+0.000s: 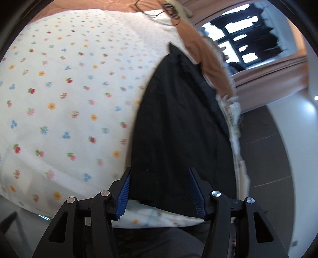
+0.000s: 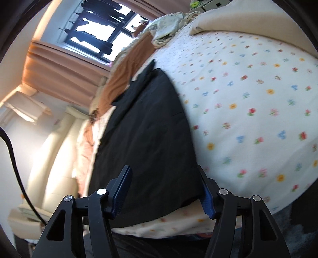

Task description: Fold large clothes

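A black garment (image 1: 178,123) lies flat in a long strip on the floral bedsheet (image 1: 59,99), reaching from the near bed edge toward the far end. It also shows in the right wrist view (image 2: 147,129). My left gripper (image 1: 160,190) is open, its blue pads (image 1: 124,195) standing either side of the garment's near end, holding nothing. My right gripper (image 2: 165,190) is open too, its fingers (image 2: 121,190) straddling the garment's near edge just above the sheet (image 2: 248,119).
An orange blanket (image 1: 200,57) and a frilled bed edge (image 1: 234,127) run beside the garment. A dark cord (image 1: 159,13) lies at the far end. Pillows (image 2: 228,21) and crumpled cloth (image 2: 169,29) sit at the head. A window (image 2: 99,33), curtains and dark floor (image 1: 268,158) lie beyond.
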`<action>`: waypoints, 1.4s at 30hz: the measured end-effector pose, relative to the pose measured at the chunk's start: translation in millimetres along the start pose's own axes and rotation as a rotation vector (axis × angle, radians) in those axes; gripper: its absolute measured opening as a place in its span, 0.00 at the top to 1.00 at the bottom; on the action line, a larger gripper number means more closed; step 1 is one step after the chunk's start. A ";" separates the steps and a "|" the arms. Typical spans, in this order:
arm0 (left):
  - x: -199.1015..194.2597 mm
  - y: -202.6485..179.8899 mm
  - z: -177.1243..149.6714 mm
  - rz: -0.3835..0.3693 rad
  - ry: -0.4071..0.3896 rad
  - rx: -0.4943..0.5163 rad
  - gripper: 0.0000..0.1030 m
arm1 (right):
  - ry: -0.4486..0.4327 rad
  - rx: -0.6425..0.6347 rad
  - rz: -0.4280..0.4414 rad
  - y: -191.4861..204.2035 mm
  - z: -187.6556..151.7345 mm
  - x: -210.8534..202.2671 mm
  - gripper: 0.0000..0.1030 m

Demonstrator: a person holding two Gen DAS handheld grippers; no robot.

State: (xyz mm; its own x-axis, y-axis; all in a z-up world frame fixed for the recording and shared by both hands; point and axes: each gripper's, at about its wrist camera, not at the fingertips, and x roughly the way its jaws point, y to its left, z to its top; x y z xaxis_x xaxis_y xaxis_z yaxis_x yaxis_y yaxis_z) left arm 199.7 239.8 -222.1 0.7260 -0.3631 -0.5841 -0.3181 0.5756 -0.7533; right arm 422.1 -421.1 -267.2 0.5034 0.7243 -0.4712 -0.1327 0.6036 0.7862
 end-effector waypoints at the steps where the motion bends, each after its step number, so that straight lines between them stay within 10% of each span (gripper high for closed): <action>1: -2.0 -2.7 -0.9 -0.025 -0.006 0.011 0.46 | -0.003 -0.001 0.017 1.6 -0.7 -2.0 0.39; 11: 29.5 -4.4 8.2 0.121 -0.008 0.007 0.59 | 0.010 0.013 -0.047 -0.5 -5.3 15.6 0.44; 22: 22.5 11.4 11.4 0.127 -0.040 -0.049 0.85 | -0.012 0.073 -0.176 -5.8 15.1 31.8 0.94; 42: -96.0 -46.0 0.4 -0.041 -0.238 -0.015 0.96 | -0.151 -0.026 -0.048 88.0 11.3 -54.3 0.96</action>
State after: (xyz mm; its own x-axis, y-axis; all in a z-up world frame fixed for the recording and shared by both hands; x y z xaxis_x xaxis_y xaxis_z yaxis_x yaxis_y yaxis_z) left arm 144.9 248.5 -131.3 0.8614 -0.2018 -0.4661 -0.2929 0.5525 -0.7804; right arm 392.7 -411.0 -167.9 0.6317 0.6373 -0.4413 -0.1266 0.6464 0.7524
